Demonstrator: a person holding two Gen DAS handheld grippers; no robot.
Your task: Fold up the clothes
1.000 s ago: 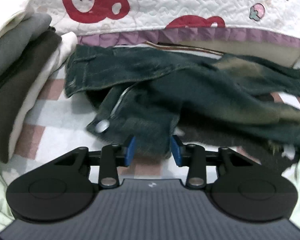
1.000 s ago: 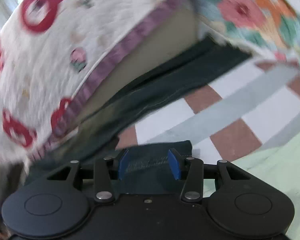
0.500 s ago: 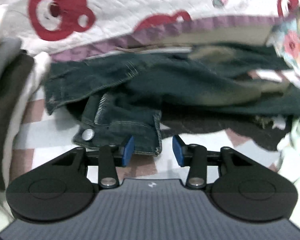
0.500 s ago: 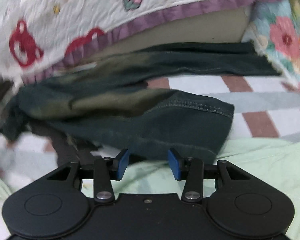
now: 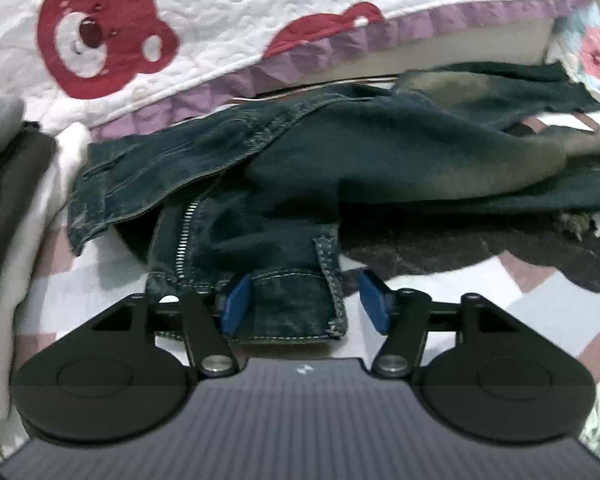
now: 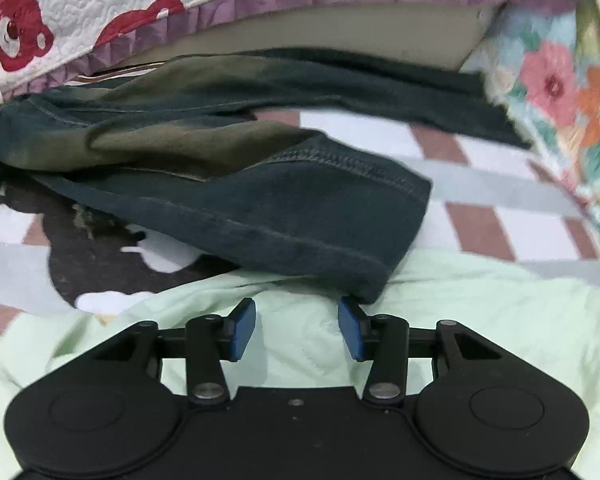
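Both grippers are tilted down toward the bed, looking across the checked sheet (image 6: 500, 220).

The left gripper (image 5: 306, 300) sits low over the waistband end of the dark jeans (image 5: 380, 152). Its jaws have just been opening and now stand fairly wide. The waistband corner lies between the blue pads (image 5: 236, 300): the pad at 9 o'clock sits right against the denim, while the one at 3 o'clock is clear of it, with sheet showing in the gap. So nothing is pinched, the cloth just rests there. The zipper (image 5: 186, 236) runs up toward 11 o'clock from that corner, and the legs trail off toward 2 o'clock.

The right gripper (image 6: 296, 328) hovers over a pale green cloth (image 6: 480, 320). Its jaws have also just been opening and stand apart with only green fabric under them. The folded leg end of the jeans (image 6: 300, 208) lies just past the fingertips, its corner almost touching the pad at 1 o'clock; can't tell if it actually does.

A teddy bear quilt (image 5: 220, 12) hangs along the far side at 12 o'clock, and a stack of folded clothes (image 5: 16, 208) sits at 9 o'clock in the left view.
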